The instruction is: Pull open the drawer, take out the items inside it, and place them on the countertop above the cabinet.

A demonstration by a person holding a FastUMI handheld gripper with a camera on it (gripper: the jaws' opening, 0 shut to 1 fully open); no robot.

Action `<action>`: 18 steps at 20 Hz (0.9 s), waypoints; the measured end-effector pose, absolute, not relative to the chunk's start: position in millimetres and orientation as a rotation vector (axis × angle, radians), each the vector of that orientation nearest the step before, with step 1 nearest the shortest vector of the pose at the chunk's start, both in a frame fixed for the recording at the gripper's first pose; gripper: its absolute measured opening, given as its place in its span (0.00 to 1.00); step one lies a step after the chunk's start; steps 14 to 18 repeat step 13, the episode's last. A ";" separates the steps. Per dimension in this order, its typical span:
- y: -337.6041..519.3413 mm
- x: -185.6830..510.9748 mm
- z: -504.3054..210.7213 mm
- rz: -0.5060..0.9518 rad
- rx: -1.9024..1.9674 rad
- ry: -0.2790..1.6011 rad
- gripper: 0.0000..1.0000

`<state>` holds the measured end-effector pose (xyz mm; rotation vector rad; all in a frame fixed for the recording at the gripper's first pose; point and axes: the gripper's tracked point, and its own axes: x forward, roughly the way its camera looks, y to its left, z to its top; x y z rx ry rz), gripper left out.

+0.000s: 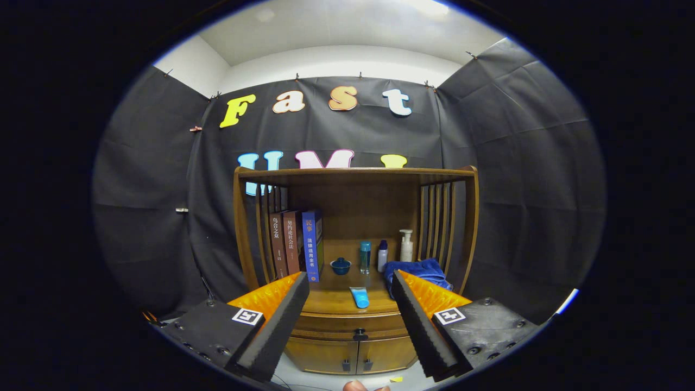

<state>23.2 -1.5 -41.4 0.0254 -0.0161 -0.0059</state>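
Note:
A wooden cabinet stands ahead of my gripper [350, 285], whose two black foam-padded fingers are spread wide apart with nothing between them. The drawer [347, 325] under the countertop [334, 301] is closed, its dark knob [359, 334] centred between my fingers and some way beyond them. A light blue tube [359, 297] lies on the countertop near its front edge. What is inside the drawer is hidden.
On the countertop stand three books [296, 244], a small dark blue lidded cup [341, 265], a teal bottle [365, 256], a small white bottle [382, 255], a pump bottle [406, 245] and a blue towel [421, 270]. Two lower doors [353, 355] sit below the drawer. Slatted sides flank the shelf.

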 end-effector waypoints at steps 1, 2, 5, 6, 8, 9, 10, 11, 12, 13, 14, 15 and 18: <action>-1.8 22.9 -41.8 -0.006 0.025 -0.016 0.99; -2.8 23.6 -43.3 -0.009 0.024 -0.013 0.99; -4.8 23.9 -44.2 -0.014 0.025 -0.012 0.99; -4.8 23.8 -44.2 -0.014 0.026 -0.012 0.99; -6.5 24.0 -44.0 -0.018 0.023 -0.013 0.99; -6.7 23.7 -43.7 -0.019 0.021 -0.014 0.99; -6.3 23.7 -44.0 -0.019 0.020 -0.013 0.99; -6.4 23.7 -44.3 -0.019 0.021 -0.012 0.99; -6.1 23.9 -44.6 -0.019 0.021 -0.012 0.99; -5.5 23.7 -44.2 -0.018 0.022 -0.013 0.99; -5.5 23.7 -44.2 -0.018 0.022 -0.013 0.99; -5.5 23.7 -44.2 -0.018 0.022 -0.013 0.99; -5.5 23.7 -44.2 -0.018 0.022 -0.013 0.99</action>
